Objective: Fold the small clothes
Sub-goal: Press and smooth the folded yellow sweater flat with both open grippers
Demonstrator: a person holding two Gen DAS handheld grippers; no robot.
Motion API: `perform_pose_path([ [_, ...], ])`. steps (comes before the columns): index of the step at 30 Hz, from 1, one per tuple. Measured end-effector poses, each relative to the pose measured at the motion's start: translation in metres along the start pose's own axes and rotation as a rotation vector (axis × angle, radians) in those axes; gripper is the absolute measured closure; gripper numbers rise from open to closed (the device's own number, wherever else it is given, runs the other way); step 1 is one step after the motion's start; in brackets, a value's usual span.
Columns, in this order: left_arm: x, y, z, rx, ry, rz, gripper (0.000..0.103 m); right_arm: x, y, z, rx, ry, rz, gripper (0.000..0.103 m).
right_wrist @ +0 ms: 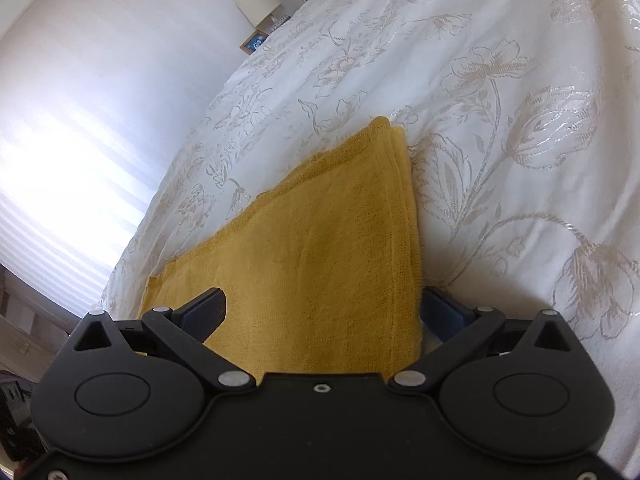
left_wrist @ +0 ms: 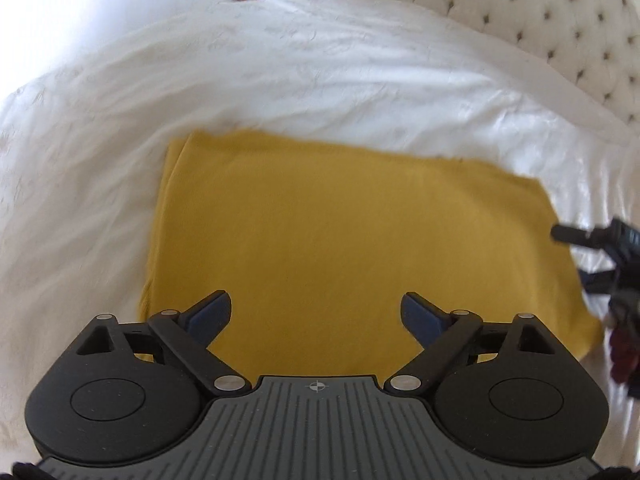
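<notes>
Left gripper (left_wrist: 316, 312) wide open above folded yellow cloth (left_wrist: 340, 232); right gripper (right_wrist: 324, 308) open, straddling cloth edge

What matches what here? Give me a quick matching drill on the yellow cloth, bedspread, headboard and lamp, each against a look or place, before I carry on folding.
Things:
1. yellow cloth
2. bedspread
3. headboard
4. lamp

Descriptions:
A. tufted with buttons
B. beside the bed, behind the picture frame
C. white with a floral pattern
D. folded flat in layers on the bed

Pairs: 1-D, 2-C, 3-A, 4-B
</notes>
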State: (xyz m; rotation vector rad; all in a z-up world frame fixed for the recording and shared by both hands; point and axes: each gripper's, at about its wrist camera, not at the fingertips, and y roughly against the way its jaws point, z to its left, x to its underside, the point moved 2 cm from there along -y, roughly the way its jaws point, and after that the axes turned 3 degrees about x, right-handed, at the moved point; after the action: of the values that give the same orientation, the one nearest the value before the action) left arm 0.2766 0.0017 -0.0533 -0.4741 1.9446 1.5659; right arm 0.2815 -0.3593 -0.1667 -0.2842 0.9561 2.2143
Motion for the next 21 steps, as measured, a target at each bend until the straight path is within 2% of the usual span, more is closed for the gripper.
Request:
perform_pose_path([
  [4,-0.034,-0.023,-0.027,0.003,-0.024,-0.027,0.011,-0.001,-0.001,0.000,-0.001,0.004,0.015,0.000],
  [9,-0.055,-0.061,-0.057,-0.024,-0.055,-0.014,0.012,-0.002,0.000,-0.001,-0.005,0.005,0.022,0.000],
  [14,-0.062,-0.087,-0.062,-0.097,-0.042,0.008,0.015,-0.002,-0.002,0.001,0.003,0.021,0.024,0.000],
  [17,-0.059,-0.105,-0.060,-0.140,-0.073,0.063,0.015,-0.002,-0.004,0.003,0.011,0.032,0.026,0.000],
  [21,-0.055,-0.117,-0.057,-0.154,-0.085,0.087,0.011,-0.001,-0.006,0.005,0.022,0.053,0.029,0.000],
])
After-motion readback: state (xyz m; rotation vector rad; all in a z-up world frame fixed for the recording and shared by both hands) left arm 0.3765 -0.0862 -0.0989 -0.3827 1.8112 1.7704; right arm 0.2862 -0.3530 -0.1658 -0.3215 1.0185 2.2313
